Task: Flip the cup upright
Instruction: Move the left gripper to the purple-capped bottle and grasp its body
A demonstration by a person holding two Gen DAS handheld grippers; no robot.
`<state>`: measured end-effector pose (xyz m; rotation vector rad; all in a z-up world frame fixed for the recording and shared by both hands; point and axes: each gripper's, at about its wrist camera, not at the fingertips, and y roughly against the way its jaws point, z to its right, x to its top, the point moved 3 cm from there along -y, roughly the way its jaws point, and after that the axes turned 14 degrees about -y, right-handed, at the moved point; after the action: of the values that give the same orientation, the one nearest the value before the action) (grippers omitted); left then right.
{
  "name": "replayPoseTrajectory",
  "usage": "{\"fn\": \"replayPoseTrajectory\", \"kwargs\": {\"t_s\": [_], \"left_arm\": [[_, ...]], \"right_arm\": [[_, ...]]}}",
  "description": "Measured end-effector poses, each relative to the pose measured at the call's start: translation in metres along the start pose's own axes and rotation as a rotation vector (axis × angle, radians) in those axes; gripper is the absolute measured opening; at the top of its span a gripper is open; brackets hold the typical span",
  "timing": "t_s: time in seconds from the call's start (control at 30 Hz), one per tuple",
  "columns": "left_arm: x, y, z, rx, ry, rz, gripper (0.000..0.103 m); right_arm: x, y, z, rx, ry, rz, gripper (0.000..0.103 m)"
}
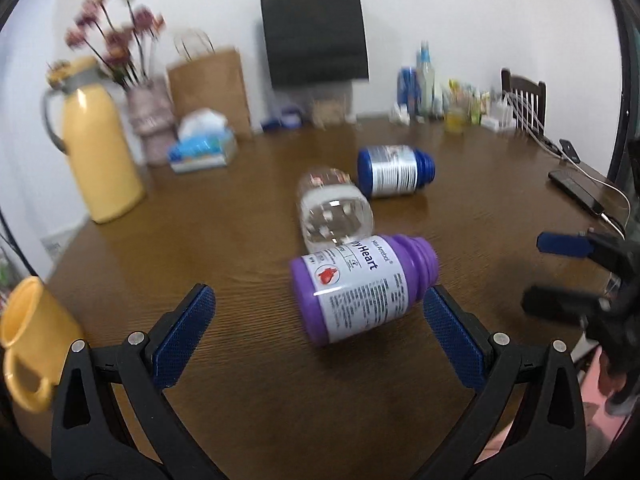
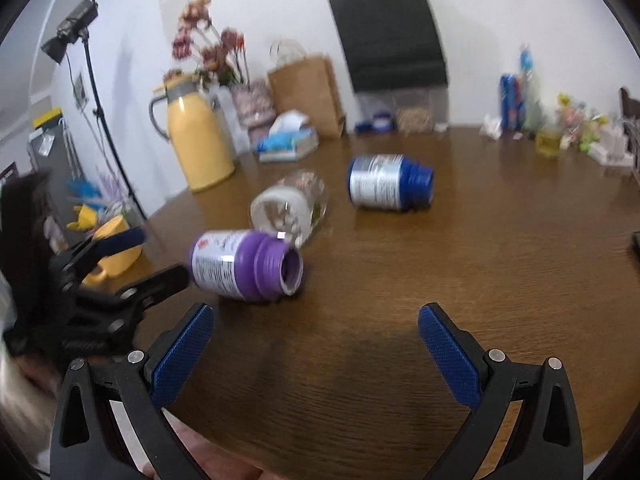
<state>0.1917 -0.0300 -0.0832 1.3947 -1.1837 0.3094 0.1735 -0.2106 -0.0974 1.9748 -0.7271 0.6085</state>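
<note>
Brown wood-grain table [image 1: 248, 400], against a white wall [image 1: 440, 20].

Left gripper [image 1: 318, 336]: jaws spread, empty; purple bottle [image 1: 356, 288] on its side just ahead, near the right pad.

Beyond it: clear cup [image 1: 332, 208] on its side, touching the purple bottle; blue bottle [image 1: 394, 171] farther, also lying.

Right gripper [image 2: 316, 344]: spread, empty, over bare wood.

Far edge: yellow jug [image 1: 100, 148], black bag [image 1: 316, 28].

Purple bottle [image 1: 356, 290], capless, white label, on its side on the wooden table, open mouth facing right. Clear jar [image 1: 332, 210] on its side just behind, touching it. Blue bottle [image 1: 394, 172] on its side farther back, apart.
</note>
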Motion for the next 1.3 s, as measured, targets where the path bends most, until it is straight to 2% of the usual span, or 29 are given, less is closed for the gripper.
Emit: {"fn": "replayPoseTrajectory", "kwargs": {"t_s": [0.13, 0.17, 0.27, 0.3, 0.5, 0.57, 0.73, 0.83, 0.93, 1.0, 1.03, 1.07, 1.13, 1.2, 1.23, 1.27, 1.3], "left_arm": [[0.009, -0.022, -0.005, -0.094, 0.016, -0.026, 0.102], [0.011, -0.028, -0.006, -0.125, 0.022, -0.038, 0.096], [0.011, -0.037, -0.013, -0.223, 0.126, -0.037, 0.076], [0.013, -0.040, -0.012, -0.234, 0.152, -0.038, 0.076], [0.030, -0.047, 0.014, -0.227, 0.132, -0.069, 0.075], [0.036, -0.049, 0.029, -0.262, 0.117, -0.076, 0.067], [0.044, -0.067, 0.054, -0.328, 0.115, -0.135, 0.066], [0.052, -0.065, 0.061, -0.306, 0.076, -0.152, 0.067], [0.061, -0.051, 0.062, -0.219, -0.042, -0.105, 0.075], [0.065, -0.049, 0.064, -0.181, -0.115, -0.084, 0.075], [0.069, -0.049, 0.070, -0.185, -0.172, -0.074, 0.076], [0.072, -0.051, 0.074, -0.208, -0.211, -0.073, 0.083], [0.076, -0.060, 0.087, -0.300, -0.304, -0.087, 0.098], [0.080, -0.076, 0.095, -0.342, -0.346, -0.120, 0.097], [0.081, -0.084, 0.097, -0.344, -0.358, -0.154, 0.090], [0.082, -0.093, 0.100, -0.360, -0.377, -0.190, 0.077], [0.082, -0.098, 0.103, -0.374, -0.396, -0.210, 0.074]], "right_arm": [[0.003, -0.021, 0.007, 0.057, -0.061, -0.075, 0.100], [0.003, -0.025, 0.006, 0.070, -0.055, -0.091, 0.095], [0.002, -0.038, 0.005, 0.087, -0.057, -0.127, 0.066], [0.002, -0.042, 0.006, 0.090, -0.059, -0.133, 0.063], [0.011, -0.050, 0.022, 0.067, -0.103, -0.129, 0.061], [0.016, -0.048, 0.031, 0.032, -0.119, -0.106, 0.061], [0.021, -0.041, 0.059, -0.019, -0.158, -0.086, 0.061], [0.024, -0.033, 0.064, -0.041, -0.158, -0.066, 0.060], [0.028, -0.022, 0.073, -0.041, -0.179, -0.043, 0.060], [0.030, -0.019, 0.078, -0.043, -0.192, -0.035, 0.061], [0.031, -0.017, 0.081, -0.044, -0.194, -0.029, 0.061], [0.032, -0.015, 0.083, -0.047, -0.195, -0.024, 0.060], [0.036, -0.012, 0.088, -0.063, -0.197, -0.013, 0.060], [0.038, -0.008, 0.095, -0.097, -0.204, -0.008, 0.060], [0.039, -0.003, 0.100, -0.111, -0.214, 0.001, 0.060], [0.040, -0.001, 0.104, -0.115, -0.222, 0.006, 0.061], [0.041, 0.003, 0.108, -0.120, -0.234, 0.014, 0.061]]}}
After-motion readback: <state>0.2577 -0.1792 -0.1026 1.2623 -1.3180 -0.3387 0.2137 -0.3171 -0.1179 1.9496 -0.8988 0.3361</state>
